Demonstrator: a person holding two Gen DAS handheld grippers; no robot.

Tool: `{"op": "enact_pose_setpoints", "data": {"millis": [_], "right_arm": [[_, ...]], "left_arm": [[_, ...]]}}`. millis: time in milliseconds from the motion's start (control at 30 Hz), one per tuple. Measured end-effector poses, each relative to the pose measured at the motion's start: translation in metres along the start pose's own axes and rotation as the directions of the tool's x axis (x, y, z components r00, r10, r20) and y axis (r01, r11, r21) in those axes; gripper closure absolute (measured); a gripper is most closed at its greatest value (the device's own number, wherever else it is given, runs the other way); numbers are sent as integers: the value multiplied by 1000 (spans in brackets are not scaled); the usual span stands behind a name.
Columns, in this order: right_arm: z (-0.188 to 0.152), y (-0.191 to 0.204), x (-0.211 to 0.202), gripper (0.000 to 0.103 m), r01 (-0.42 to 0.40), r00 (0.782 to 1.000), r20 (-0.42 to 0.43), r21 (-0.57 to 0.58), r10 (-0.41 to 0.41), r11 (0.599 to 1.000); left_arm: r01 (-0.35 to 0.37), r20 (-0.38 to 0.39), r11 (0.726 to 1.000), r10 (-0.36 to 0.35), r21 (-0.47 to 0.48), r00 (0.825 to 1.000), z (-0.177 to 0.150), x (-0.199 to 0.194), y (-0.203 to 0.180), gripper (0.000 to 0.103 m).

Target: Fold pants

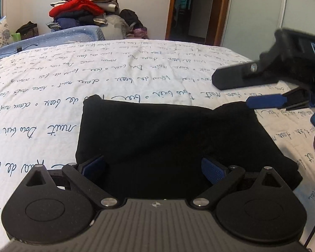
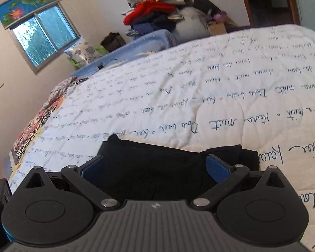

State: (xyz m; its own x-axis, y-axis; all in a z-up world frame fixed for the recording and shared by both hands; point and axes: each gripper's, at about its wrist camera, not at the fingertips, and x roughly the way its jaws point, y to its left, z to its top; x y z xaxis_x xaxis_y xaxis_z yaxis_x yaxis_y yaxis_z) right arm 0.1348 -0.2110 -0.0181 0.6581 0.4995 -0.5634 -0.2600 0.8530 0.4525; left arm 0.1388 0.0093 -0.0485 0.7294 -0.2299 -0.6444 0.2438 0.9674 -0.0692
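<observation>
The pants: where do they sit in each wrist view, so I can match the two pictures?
Left wrist: pants fill the lower centre, folded flat on the quilt.
Right wrist: pants lie low centre, just past the open gripper.
Shared landmark: the clothes pile against the far wall.

Left gripper (image 1: 153, 168) and right gripper (image 2: 154, 169): matte black ribbed bodies, round black discs, silver pivot screws, small star logo, blue textured finger pads (image 1: 213, 171)
</observation>
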Motion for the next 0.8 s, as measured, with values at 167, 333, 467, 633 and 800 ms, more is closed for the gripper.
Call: {"op": "enact_pose_setpoints", "data": {"millis": [167, 333, 467, 633, 800], "right_arm": [[-24, -17, 24, 0, 55, 994, -91, 21, -52, 998], [-29, -15, -28, 0, 69, 997, 34, 43, -70, 997], [-60, -8, -61, 0, 247, 965, 103, -68, -240, 967], [-99, -18, -67, 0, 345, 939, 31, -64, -344, 936], [-112, -17, -63, 0, 417, 907, -40, -63, -420, 907]], "left_arm": [[-27, 11, 999, 27, 40, 1000, -3, -2, -7, 3], [-68, 27, 998, 68, -15, 997, -6, -36, -6, 3], [-99, 32, 992, 102, -80, 994, -22, -65, -5, 3], [-90, 19, 989, 93, -117, 995, -36, -86, -16, 3], [-85, 18, 993, 87, -81, 996, -44, -98, -33, 3]]}}
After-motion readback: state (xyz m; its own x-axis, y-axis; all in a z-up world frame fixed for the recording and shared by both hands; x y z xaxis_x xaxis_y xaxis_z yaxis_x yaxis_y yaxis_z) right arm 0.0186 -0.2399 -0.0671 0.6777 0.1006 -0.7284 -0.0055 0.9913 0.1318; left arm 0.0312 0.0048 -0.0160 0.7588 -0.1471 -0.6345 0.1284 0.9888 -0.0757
